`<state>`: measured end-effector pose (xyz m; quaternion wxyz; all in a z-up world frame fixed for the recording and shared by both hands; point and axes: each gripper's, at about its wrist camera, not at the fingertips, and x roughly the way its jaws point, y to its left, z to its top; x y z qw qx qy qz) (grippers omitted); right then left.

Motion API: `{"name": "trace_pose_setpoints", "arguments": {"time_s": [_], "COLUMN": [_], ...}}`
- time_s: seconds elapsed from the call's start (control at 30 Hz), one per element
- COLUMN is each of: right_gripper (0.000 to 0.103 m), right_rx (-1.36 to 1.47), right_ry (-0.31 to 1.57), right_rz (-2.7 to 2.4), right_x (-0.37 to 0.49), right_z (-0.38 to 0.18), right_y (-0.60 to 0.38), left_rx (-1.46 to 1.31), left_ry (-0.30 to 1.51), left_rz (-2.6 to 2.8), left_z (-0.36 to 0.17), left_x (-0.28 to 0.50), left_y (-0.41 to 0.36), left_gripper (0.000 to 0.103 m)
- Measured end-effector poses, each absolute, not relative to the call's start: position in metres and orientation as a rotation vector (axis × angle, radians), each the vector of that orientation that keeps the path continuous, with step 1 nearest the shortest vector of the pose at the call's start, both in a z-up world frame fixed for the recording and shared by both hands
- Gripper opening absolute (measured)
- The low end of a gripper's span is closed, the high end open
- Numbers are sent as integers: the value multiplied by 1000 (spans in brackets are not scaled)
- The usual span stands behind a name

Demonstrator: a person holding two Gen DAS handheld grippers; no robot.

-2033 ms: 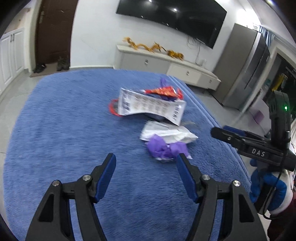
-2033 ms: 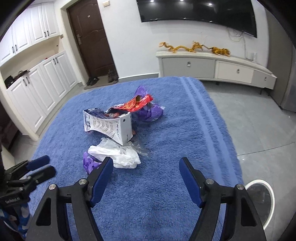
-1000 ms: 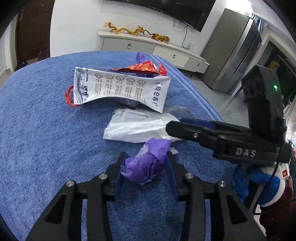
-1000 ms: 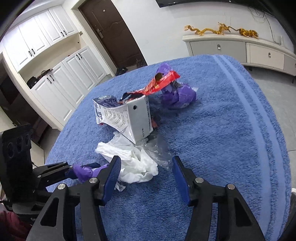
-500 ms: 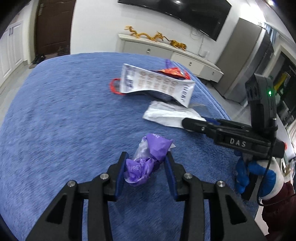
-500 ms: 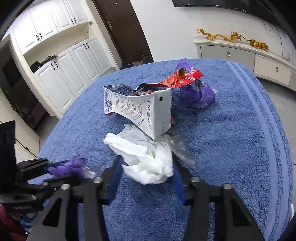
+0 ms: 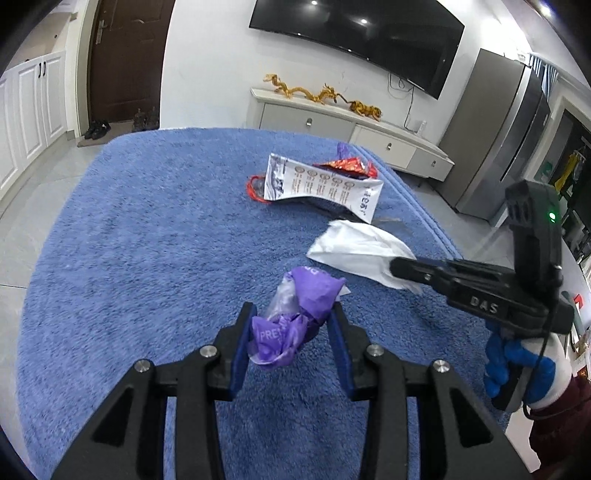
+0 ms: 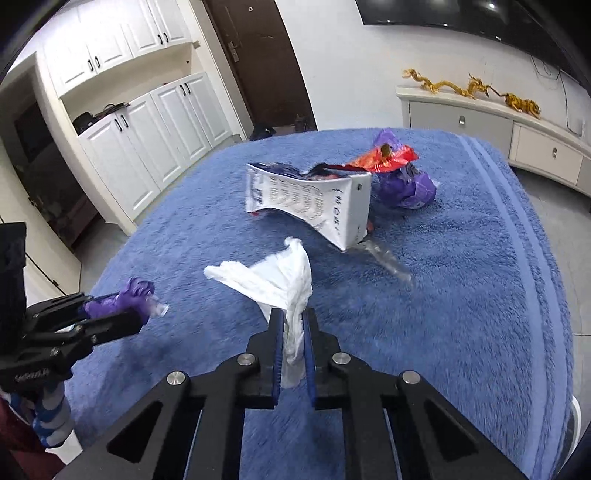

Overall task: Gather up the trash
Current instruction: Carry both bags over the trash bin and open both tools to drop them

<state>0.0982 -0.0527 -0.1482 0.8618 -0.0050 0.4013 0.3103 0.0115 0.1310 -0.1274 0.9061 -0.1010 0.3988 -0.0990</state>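
We now have both pieces off the blue carpet (image 7: 147, 240) — the left tool (image 7: 291, 332) clamps the purple wrapper (image 7: 295, 317), and the right tool (image 8: 293, 350), jaws closing, pinches the white plastic bag (image 8: 284, 280), lifted since a second ago. The milk carton (image 8: 314, 199) and red wrapper (image 8: 384, 158) remain near the carpet's far right edge — open carpet lies to the left.

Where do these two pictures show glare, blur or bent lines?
Left wrist view: ceiling lights glare on the television; the refrigerator leans from fisheye bending. Right wrist view: the clear plastic beside the white carton is smeared; the cabinets bow.
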Motion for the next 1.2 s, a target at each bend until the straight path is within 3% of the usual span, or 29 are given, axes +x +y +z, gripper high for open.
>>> {"name": "trace_pose_setpoints", "arguments": {"time_s": [0.6, 1.2], "right_gripper": [10, 10], "right_rx": [77, 156], "right_ry": [699, 665], "right_rz": [540, 469], "right_x": [23, 2], "right_z": [-97, -111], "right_y": [-122, -187], "left_rx": [-117, 175], "left_ry": [746, 717], "left_rz": [-184, -118], "left_z": [-85, -69], "left_x": [-34, -38], "left_y": [100, 17], "left_gripper": [37, 37]}}
